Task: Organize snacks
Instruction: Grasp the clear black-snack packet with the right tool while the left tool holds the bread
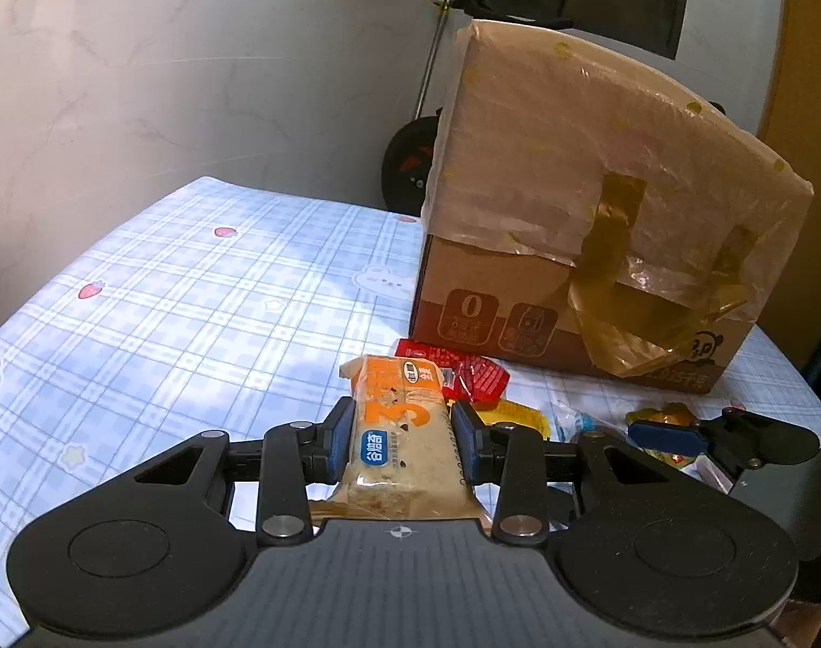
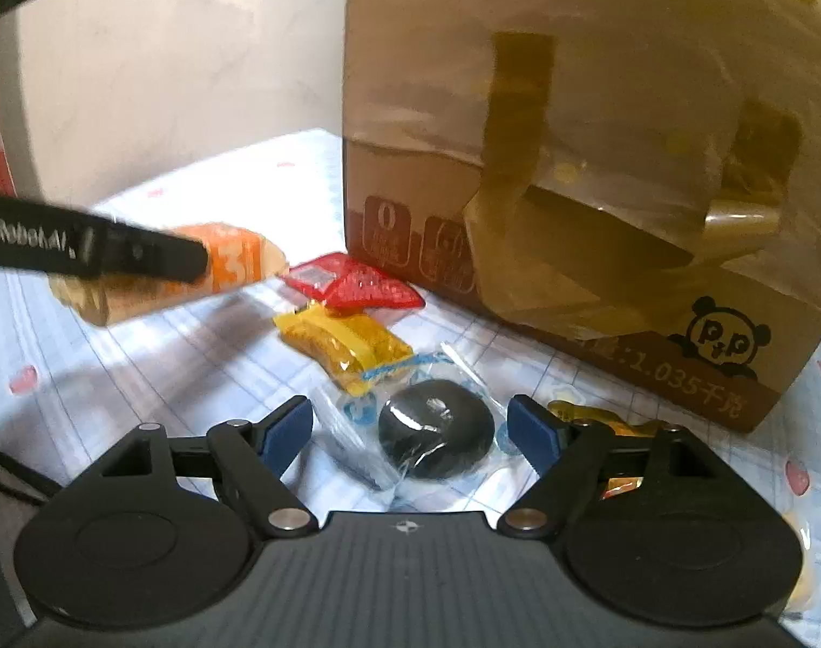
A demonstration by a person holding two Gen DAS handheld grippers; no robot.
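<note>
Left gripper (image 1: 402, 440) clamps one orange bar (image 1: 397, 432); right gripper (image 2: 410, 434) spread wide over one dark cookie (image 2: 434, 429).

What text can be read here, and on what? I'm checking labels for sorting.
"0": brown badge on the cardboard box.
"PP": panda sign, same box.
"1.035": printed along its lower edge, followed by Chinese characters.
"3": orange bread packet clamped in the left gripper.
Red packet: print too blurred to read.
</note>
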